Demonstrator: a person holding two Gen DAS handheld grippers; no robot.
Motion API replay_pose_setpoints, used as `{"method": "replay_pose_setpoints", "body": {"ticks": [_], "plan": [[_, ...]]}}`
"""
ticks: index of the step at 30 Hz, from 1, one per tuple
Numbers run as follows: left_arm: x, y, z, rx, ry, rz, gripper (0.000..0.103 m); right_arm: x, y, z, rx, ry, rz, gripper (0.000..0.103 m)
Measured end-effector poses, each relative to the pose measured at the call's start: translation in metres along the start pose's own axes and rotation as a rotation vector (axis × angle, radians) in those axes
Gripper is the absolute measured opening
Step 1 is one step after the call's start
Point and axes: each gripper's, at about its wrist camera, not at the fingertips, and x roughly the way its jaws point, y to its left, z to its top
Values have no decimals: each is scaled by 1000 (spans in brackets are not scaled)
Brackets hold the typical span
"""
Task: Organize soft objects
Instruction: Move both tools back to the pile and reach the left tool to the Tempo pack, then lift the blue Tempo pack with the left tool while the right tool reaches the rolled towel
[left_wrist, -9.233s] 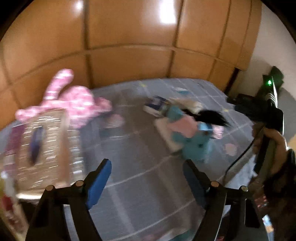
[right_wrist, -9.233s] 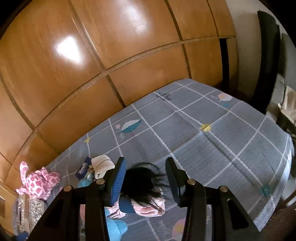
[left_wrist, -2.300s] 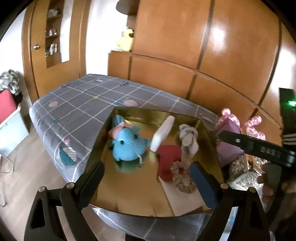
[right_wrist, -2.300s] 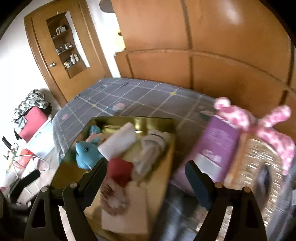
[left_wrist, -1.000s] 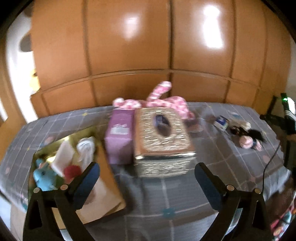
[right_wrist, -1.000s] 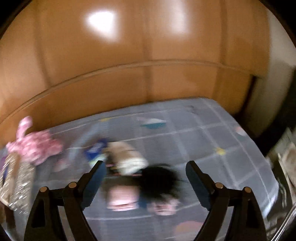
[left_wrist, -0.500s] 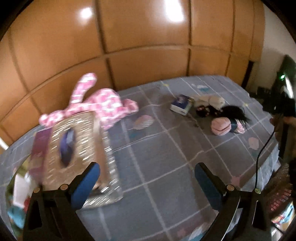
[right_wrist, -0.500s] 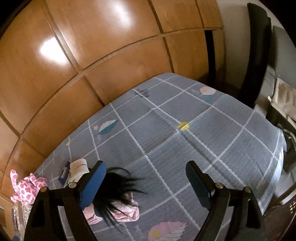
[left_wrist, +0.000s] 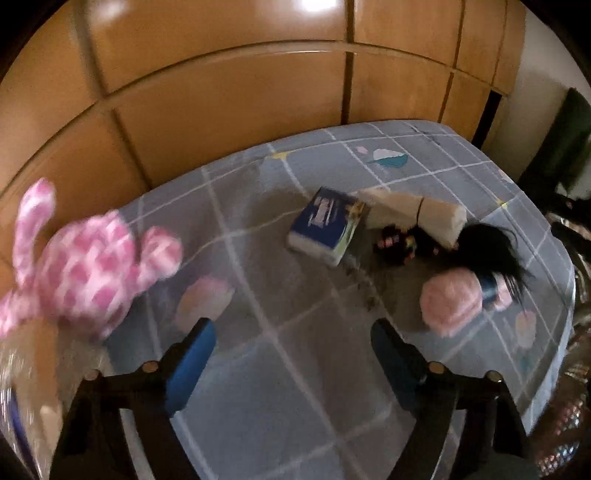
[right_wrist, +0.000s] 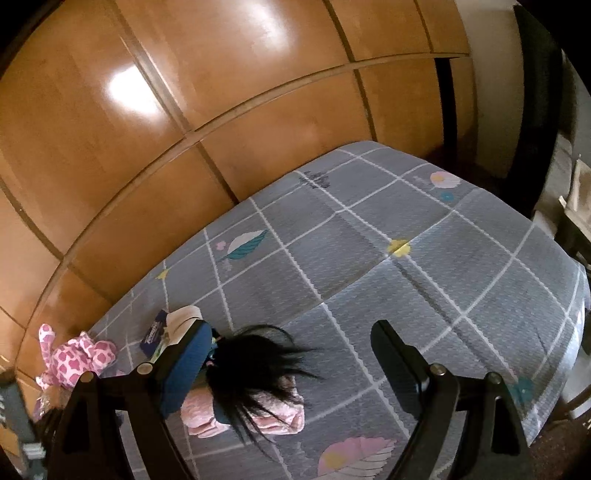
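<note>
Left wrist view shows the left gripper (left_wrist: 291, 354) above the grey checked bedspread (left_wrist: 280, 417) with nothing between its blue pads (left_wrist: 188, 363); its jaws have just been closing from full spread, yet they stand apart and grasp nothing. Ahead lie the remaining soft items: a black-haired doll in pink (left_wrist: 465, 291) near the right-hand edge, a rolled cream cloth tied with a dark band (left_wrist: 413, 214) behind it, a small dark bundle with coloured specks (left_wrist: 397, 245) touching the hair, and a blue tissue pack (left_wrist: 327, 225) just beside the cloth. A pink-and-white plush giraffe (left_wrist: 85, 266) lies well apart to the left, blurred. Right wrist view shows the right gripper (right_wrist: 291, 365) likewise released, spread wide, with the doll (right_wrist: 251, 384) low in frame beside its left pad and not clamped. Judgement: the step in hand is an approach to the doll cluster. To do it well, the chosen gripper should come down over the doll's pink body rather than the loose hair, straddle it squarely, and close only once both pads flank the fabric; hair alone would likely slip. The neighbouring bundle should not be dragged along. Writing: the tissue pack carries white lettering, too blurred to read in either view; no other label is legible.
</note>
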Motion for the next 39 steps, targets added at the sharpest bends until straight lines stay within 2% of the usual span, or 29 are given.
{"method": "replay_pose_setpoints", "body": {"ticks": [8,12,16,17,18,19,20,23,31,35,39], "plan": [[51,-21,46,105,9,33,84,0,3,0,-9,5,37,90],[69,-27,59,154,18,50,84,0,3,-1,-4,7,53,90],[86,-27,70,162,33,49,83,2,3,-2,-1,16,62,90],[93,-27,72,170,44,51,78,2,4,-2,-4,16,60,90],[98,-29,73,174,51,53,66,2,5,-2,-9,15,59,90],[103,-29,73,173,66,45,60,2,6,-2,-15,14,58,90],[107,-27,72,165,83,29,59,1,6,-2,-21,12,57,90],[103,-19,68,115,60,-11,57,2,7,-3,-27,14,55,90],[82,1,56,43,46,-9,55,6,11,-4,-53,34,49,90],[65,12,65,15,28,-3,53,10,16,-8,-83,52,30,90],[34,28,79,-11,-22,12,53,12,15,-8,-80,60,17,90]]}}
